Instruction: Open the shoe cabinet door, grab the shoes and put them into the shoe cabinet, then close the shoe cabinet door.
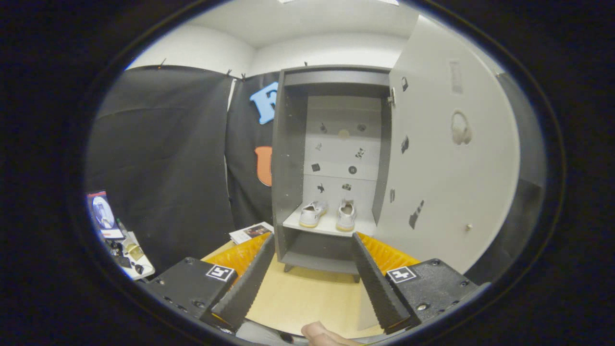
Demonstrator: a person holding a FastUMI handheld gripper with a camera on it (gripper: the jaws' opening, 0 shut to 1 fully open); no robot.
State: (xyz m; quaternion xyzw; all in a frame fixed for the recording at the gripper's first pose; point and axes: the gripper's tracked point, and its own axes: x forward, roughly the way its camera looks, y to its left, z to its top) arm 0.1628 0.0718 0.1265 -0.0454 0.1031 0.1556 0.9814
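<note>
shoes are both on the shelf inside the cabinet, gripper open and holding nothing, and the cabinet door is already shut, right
Not quite: the cabinet door stands wide open, swung to the right. The rest holds in the gripper view: both shoes sit on the shelf inside the cabinet, beyond the fingers, and the gripper is open and holds nothing.

Black cloth [163, 158] drapes the booth under white walls [202, 48] (ceiling white too), above a pale wood floor [307, 293].

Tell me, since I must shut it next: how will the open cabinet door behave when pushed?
The cabinet door looks like a stiff flat panel, so it should swing on its hinge rather than flex. Its face seems smooth, so the open gripper may slide. The shoes sit well inside the shelf, so it likely closes freely.
</note>
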